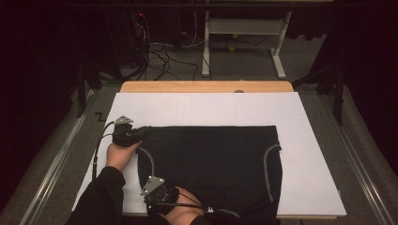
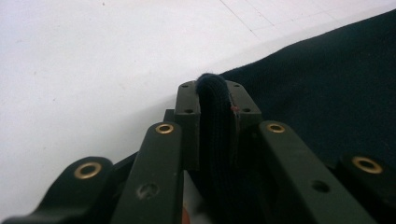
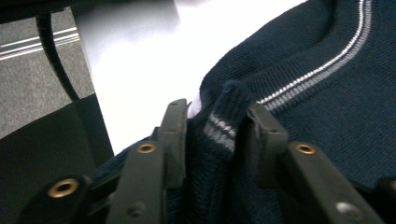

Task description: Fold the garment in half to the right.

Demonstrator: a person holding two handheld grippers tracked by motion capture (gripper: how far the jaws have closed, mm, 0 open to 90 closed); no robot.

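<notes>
Right hand-held gripper (image 3: 217, 116) pinches dark navy knit garment (image 1: 211, 159) at its white-striped edge; left hand-held gripper (image 2: 215, 100) clamps a far corner fold.

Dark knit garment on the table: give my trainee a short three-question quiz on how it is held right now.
1. True or false: the left gripper is shut on a fold of the dark knit garment.
2. What lies between the right gripper jaws: A) a cable, B) a striped edge of the garment, C) nothing?
3. Which surface is the garment spread on?

Key: 1 true. 2 B. 3 the white sheet covering the wooden table.
</notes>
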